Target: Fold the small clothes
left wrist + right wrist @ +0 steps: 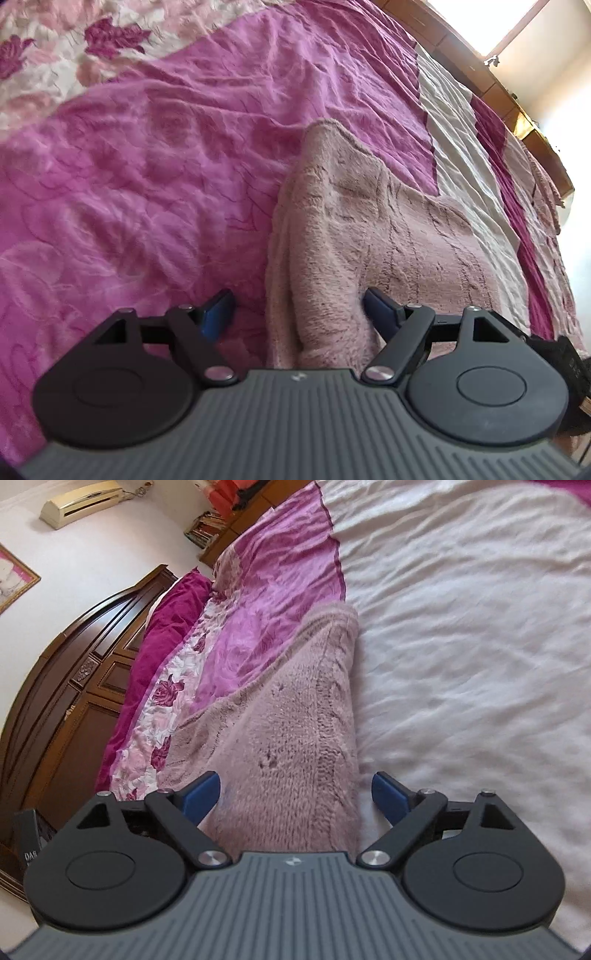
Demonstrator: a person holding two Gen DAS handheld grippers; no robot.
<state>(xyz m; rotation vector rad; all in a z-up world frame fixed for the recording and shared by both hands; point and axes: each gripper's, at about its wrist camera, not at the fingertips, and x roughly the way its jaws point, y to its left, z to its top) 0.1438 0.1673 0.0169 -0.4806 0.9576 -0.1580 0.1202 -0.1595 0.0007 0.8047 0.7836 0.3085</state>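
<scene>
A fuzzy pale-pink knitted garment lies folded on the bed. In the left wrist view my left gripper stands open right over the garment's near end, with its thick folded edge between the blue fingers and no pad pressing on it. In the right wrist view the same garment runs away from me as a long strip. My right gripper is open too, its blue fingers spread either side of the strip's near end without touching it.
The bed is covered by a crumpled magenta spread with a rose-print band and a white sheet. A dark wooden headboard and a maroon pillow lie at the left. A wooden bed edge runs at the far right.
</scene>
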